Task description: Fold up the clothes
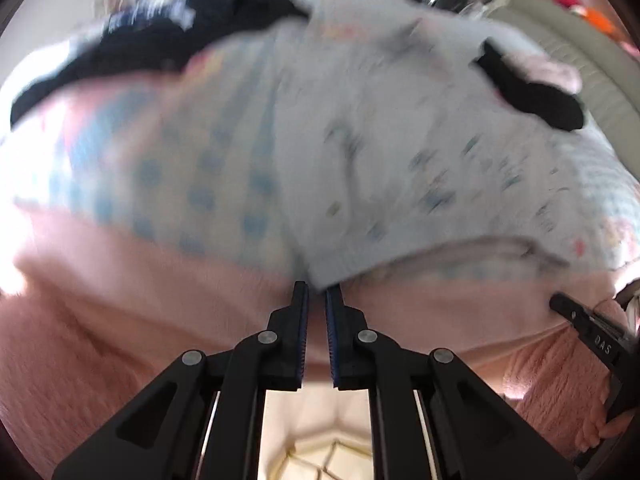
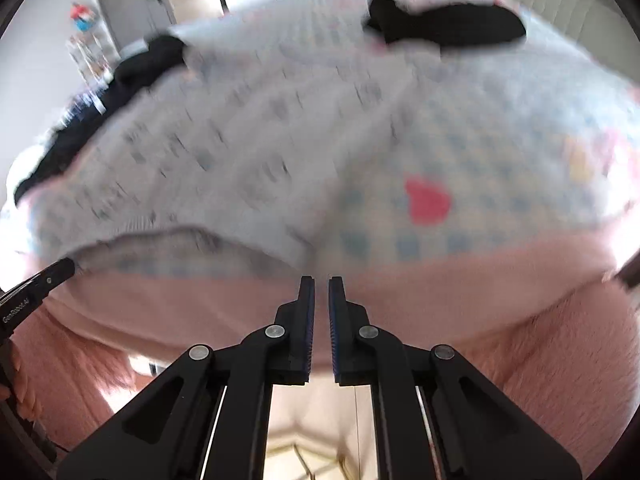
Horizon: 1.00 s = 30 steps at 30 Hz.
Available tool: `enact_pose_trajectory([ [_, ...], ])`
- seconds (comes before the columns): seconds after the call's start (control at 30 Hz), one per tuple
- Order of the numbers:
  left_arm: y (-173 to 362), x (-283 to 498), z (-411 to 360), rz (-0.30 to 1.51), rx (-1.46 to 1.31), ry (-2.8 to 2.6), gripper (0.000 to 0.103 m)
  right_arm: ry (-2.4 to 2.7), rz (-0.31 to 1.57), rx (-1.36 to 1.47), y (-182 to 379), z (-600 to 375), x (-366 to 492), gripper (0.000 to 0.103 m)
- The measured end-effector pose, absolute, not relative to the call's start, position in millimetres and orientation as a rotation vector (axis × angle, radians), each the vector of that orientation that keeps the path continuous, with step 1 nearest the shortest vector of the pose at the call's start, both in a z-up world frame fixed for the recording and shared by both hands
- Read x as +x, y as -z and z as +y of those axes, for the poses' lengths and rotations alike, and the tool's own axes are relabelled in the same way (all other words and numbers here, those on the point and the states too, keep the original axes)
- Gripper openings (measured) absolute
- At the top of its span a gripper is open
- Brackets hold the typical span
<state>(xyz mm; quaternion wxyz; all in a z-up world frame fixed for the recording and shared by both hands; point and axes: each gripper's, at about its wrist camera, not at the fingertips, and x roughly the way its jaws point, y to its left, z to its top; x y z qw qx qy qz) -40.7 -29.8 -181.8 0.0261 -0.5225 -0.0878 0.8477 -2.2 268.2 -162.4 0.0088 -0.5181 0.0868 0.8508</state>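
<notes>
Both views are pretty blurry, so take the fine detail with a grain of salt. Biggest thing here is the bed [image 1: 120, 320], covered with a fuzzy pink blanket [image 2: 520, 340] along the near edge and a checked sheet with blue dots [image 1: 192, 184] further in. The sheet has a red heart patch [image 2: 427, 200] on it in the right wrist view.

Spread across the middle of the bed is the pale grey patterned garment [image 1: 380, 152], lying mostly flat, hem edge toward the cameras. Its near hem sits right where the pink blanket starts.

Far left there's a heap of dark clothes [image 1: 152, 40], and at the far right a smaller black item [image 1: 528, 92] lies beside something pink [image 1: 552, 68]; can't tell what either one is.

Left hand-held gripper [image 1: 317, 290]: fingers nearly together with a thin gap, tips right at a near corner of the grey garment's hem. Can't tell if any fabric is actually pinched between them.

Right hand-held gripper [image 2: 321, 282]: same deal, fingers close with a narrow slit, tips at the near hem's other end, against the pink blanket. Whether it has hold of cloth, I honestly can't say.

Each gripper shows up at the edge of the other's view, so they're side by side along the hem.
</notes>
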Motion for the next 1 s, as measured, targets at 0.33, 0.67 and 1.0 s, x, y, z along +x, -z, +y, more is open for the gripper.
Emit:
enact_pose_trajectory([
  [0.33,138,-49,21,-0.260,-1.328,-2.424,0.012,-2.696,0.539,-1.486,127,321,-3,0.008],
  [0.67,127,-108,185,-0.105,-1.259,-2.141,0.049,-2.716,0.576,-1.476,120,350,-39,0.016],
  [1.0,149,-115,178,-0.080,-1.361,-2.216,0.024,-2.701,0.657,-1.519,137,362,-40,0.017],
])
